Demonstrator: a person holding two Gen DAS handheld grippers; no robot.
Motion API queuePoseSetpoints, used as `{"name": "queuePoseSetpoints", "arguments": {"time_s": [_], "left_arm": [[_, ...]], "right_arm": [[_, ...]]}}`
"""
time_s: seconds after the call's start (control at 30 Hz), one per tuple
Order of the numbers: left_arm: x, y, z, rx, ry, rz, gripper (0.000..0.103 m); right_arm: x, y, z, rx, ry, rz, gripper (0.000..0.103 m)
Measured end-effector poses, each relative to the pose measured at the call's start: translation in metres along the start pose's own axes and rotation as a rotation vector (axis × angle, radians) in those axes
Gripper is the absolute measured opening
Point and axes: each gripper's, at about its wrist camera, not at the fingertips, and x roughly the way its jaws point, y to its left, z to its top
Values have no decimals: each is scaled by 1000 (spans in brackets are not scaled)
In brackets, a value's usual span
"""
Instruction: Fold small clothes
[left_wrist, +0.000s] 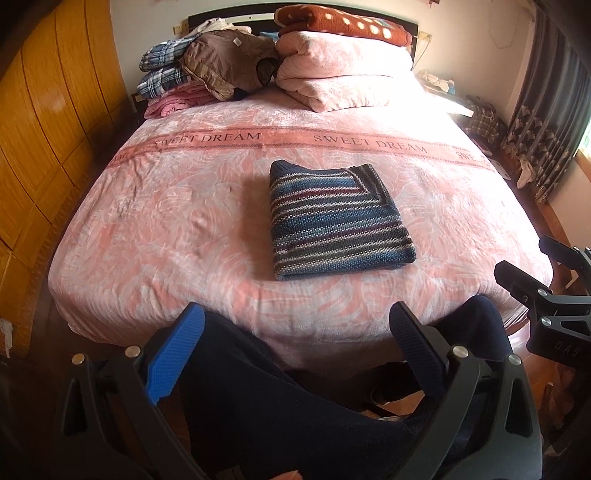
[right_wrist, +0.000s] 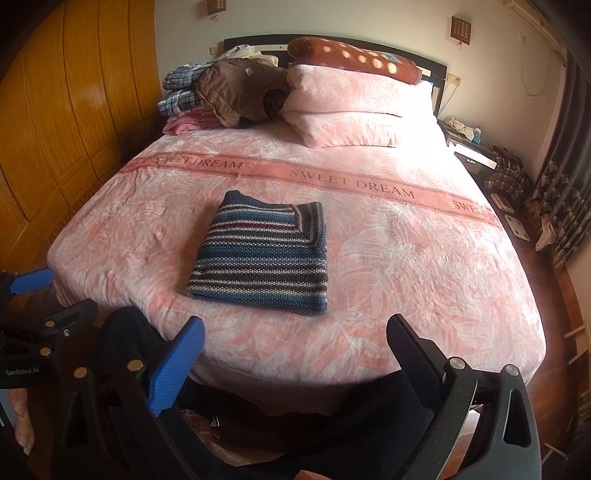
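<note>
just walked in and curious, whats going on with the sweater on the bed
A person stands at the foot of the bed with a hand-held gripper in each hand. The striped sweater lies folded on the pink blanket. The left hand-held gripper and right hand-held gripper are open, pulled back, holding nothing.

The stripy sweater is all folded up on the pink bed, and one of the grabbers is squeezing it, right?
Not quite. The stripy sweater is folded on the pink bed, but no grabber is squeezing it. In both wrist views the left gripper and right gripper are open and held back at the foot of the bed, apart from the sweater.
</note>
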Motion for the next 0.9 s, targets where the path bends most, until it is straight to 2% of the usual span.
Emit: {"name": "queuePoseSetpoints", "arguments": {"time_s": [0.37,0.53,0.9], "left_arm": [[2,1,2,0,-2,2,100],[4,2,2,-6,0,2,100],[4,7,9,-8,-7,17,100]], "right_arm": [[2,0,2,-3,-2,-3,99],[0,-1,4,3,-31,-1,99],[6,5,8,-17,-22,13,99]]}}
